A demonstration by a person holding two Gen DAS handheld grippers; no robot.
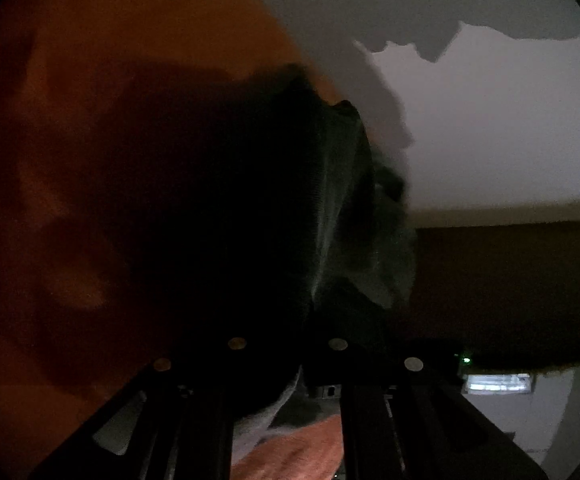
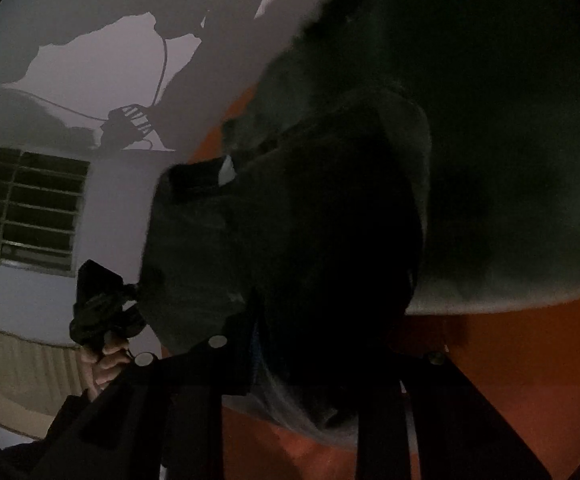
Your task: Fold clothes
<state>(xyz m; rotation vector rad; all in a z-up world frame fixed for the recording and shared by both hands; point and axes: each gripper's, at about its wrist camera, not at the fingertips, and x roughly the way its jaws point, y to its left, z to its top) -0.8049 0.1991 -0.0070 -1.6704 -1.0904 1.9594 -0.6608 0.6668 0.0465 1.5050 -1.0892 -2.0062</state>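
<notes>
A dark garment [image 1: 290, 200] hangs bunched over my left gripper [image 1: 285, 320], which is shut on it; the cloth hides the fingertips. Behind it lies an orange sheet [image 1: 89, 80]. In the right wrist view the same dark garment [image 2: 470, 120] spreads wide across the upper right and drapes over my right gripper [image 2: 310, 340], whose fingertips are buried in the folds and grip the cloth. The orange sheet [image 2: 530, 360] shows below it. At the lower left of that view a hand [image 2: 105, 364] holds the left gripper [image 2: 101, 312], with the garment stretched between the two tools.
The room is dim. A pale wall [image 1: 490, 120] carries shadows of the arms and tools. A barred window [image 2: 25, 208] sits at the left. A dark brown band of furniture [image 1: 510, 280] runs along the wall, with a small green light [image 1: 466, 359] under it.
</notes>
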